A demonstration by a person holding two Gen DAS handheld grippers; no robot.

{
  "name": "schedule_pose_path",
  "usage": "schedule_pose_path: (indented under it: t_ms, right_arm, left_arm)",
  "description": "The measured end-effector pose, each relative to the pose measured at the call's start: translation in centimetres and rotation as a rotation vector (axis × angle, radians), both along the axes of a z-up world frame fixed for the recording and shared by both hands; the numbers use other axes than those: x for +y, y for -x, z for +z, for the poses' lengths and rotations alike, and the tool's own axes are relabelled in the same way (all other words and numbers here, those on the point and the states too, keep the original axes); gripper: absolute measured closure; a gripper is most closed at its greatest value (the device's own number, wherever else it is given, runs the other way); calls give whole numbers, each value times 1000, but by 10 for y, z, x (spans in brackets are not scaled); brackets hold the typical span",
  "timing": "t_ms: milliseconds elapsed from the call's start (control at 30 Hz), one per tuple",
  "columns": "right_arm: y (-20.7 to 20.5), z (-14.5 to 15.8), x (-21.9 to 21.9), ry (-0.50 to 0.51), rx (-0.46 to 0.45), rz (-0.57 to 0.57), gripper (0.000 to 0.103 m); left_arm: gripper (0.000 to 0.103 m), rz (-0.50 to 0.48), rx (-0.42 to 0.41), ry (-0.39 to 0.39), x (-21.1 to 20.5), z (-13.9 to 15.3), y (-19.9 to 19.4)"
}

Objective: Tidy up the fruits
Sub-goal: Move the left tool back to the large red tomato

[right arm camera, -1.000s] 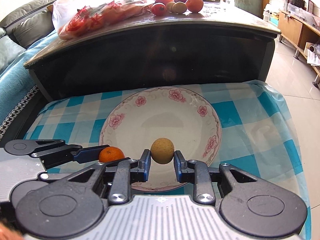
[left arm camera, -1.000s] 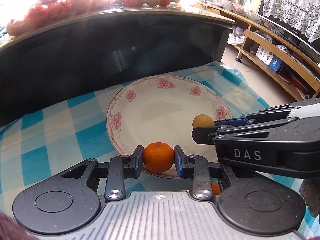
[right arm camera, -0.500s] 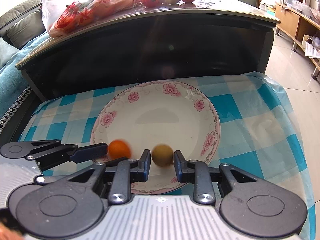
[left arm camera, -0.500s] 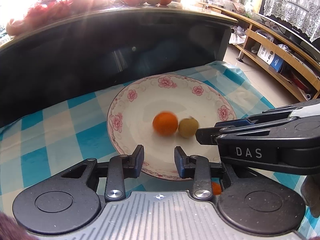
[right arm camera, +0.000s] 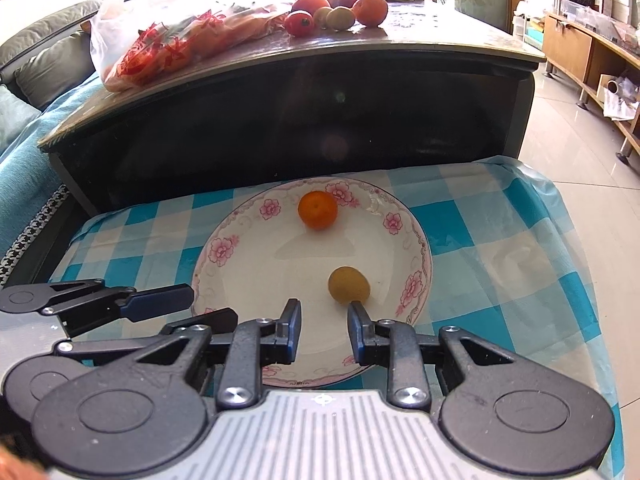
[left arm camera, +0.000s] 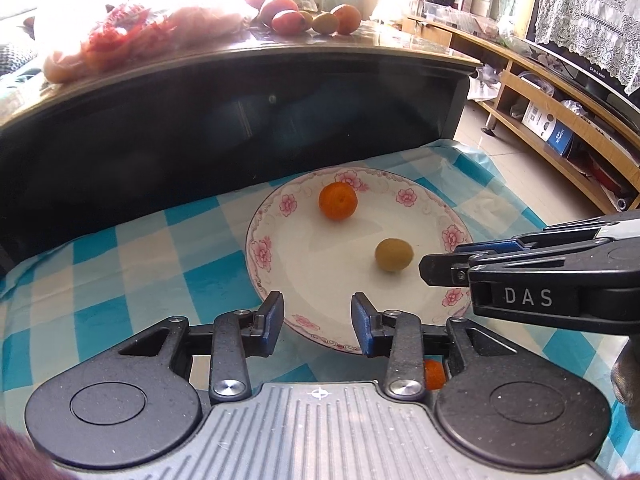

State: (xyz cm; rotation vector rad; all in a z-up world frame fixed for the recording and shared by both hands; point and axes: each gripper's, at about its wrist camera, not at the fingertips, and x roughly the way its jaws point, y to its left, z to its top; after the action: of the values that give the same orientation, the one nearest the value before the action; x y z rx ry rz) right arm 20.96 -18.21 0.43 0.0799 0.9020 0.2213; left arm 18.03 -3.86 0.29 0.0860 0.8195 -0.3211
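Drop step looks done: orange point(left arm camera: 338, 201) & kiwi point(left arm camera: 394, 255) lie loose on plate point(left arm camera: 276, 216); left tongs point(left arm camera: 317, 322) opening, empty, right tongs point(right arm camera: 323, 323) apart w/ nothing between; next prob. needs reach to fruit on the upper table point(right arm camera: 420, 46).

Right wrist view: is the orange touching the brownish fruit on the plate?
No, the orange sits at the plate's far rim, the brownish fruit apart.

A blue-and-white checked cloth point(right arm camera: 480, 232) covered the low surface in the foreground, w/ its far right corner hanging over the edge. Directly behind it stood a dark table point(right arm camera: 280, 120) w/ a glossy brown top. A clear plastic bag point(right arm camera: 168, 44) w/ red print lay on the left of that top. A grey sofa point(right arm camera: 48, 68) sat beyond, at far left. On the right, a wooden shelf unit point(left arm camera: 532, 92) ran along the wall over a pale tiled floor point(right arm camera: 568, 132), w/ a blue box point(left arm camera: 560, 136) on its lower shelf & a lace curtain point(left arm camera: 592, 12) above.
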Motion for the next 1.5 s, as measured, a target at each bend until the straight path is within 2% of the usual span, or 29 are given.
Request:
schedule_pose_path:
  t_ms: [833, 1500]
  right_arm:
    - [47, 11, 10, 5, 14, 28, 74]
    - [86, 9, 24, -10, 51, 64, 72]
  left_arm:
    - [52, 7, 24, -5, 26, 8, 48]
    - [49, 25, 95, -25, 40, -8, 86]
